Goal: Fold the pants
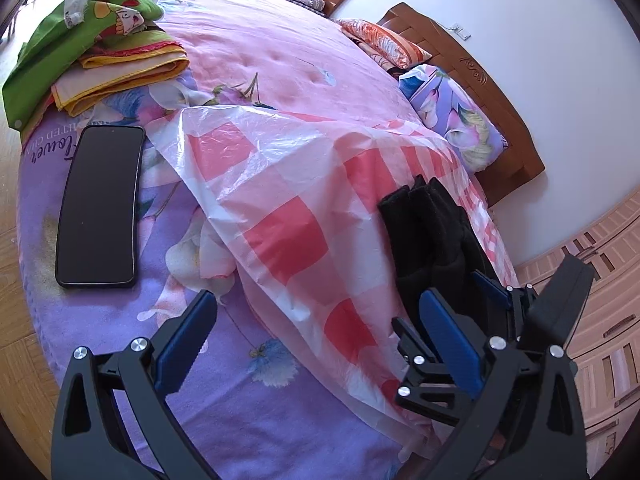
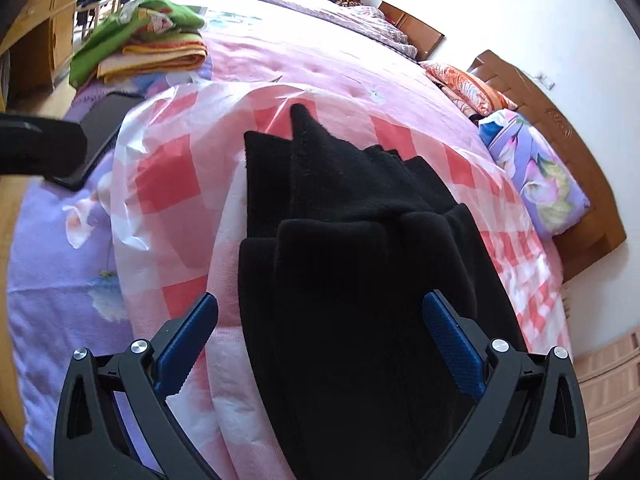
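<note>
On the bed (image 1: 280,68) — pink quilt, checked plastic sheet (image 1: 280,208) — I see black pants (image 2: 352,264) folded; my left gripper (image 1: 316,336) and right gripper (image 2: 320,336) both gape, holding nothing.

upside-down lettering is showing on the purple bedspread (image 1: 48,148) beside the black phone (image 1: 100,206): "flower" in script is reading fairly clearly, the capitals above it staying only partly legible.

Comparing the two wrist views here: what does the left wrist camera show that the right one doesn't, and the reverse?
Only the left wrist view shows the right gripper, open beside the black pants, and the phone's whole screen. Only the right wrist view shows the wooden desk and the pants' layered folds. Both show the checkered plastic sheet, the stacked blankets and the headboard.
</note>
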`<state>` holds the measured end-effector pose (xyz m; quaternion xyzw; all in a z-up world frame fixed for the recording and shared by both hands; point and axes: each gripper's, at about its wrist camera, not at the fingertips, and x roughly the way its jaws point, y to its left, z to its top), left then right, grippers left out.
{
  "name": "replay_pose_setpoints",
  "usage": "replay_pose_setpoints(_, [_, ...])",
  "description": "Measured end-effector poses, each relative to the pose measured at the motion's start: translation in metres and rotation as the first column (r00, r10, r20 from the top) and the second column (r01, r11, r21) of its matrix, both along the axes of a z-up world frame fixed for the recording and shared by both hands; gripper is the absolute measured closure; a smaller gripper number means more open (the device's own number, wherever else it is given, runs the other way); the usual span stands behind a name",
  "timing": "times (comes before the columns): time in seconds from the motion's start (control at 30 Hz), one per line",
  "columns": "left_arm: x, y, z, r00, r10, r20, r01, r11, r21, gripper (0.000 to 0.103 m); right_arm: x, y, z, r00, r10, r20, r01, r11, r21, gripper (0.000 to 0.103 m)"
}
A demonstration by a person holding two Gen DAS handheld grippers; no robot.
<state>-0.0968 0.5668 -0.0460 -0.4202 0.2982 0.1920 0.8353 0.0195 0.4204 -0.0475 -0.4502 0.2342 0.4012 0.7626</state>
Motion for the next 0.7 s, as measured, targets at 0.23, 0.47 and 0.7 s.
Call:
replay_pose_setpoints(0.23, [-0.014,0.007,-0.016,0.999,0.026,-0.021,-0.027,0.999,-0.033,0.002,0.036,-0.017,0.024,0.964,-0.034,-0.263,0.09,0.975,0.205,0.046])
replay_pose_setpoints(0.47, [0.008,-0.012,-0.02,0.998,-0.048,-0.03,0.047,0.998,-0.028,0.002,0.096,-0.039,0.036,0.767,0.02,-0.641,0.245,0.915,0.322,0.049])
replay_pose_setpoints(0.7, [0.041,-0.037,-0.018,0.992,-0.123,0.007,0.123,0.99,-0.066,0.002,0.096,-0.048,0.044,0.735,0.045,-0.677,0.281,0.888,0.364,0.065])
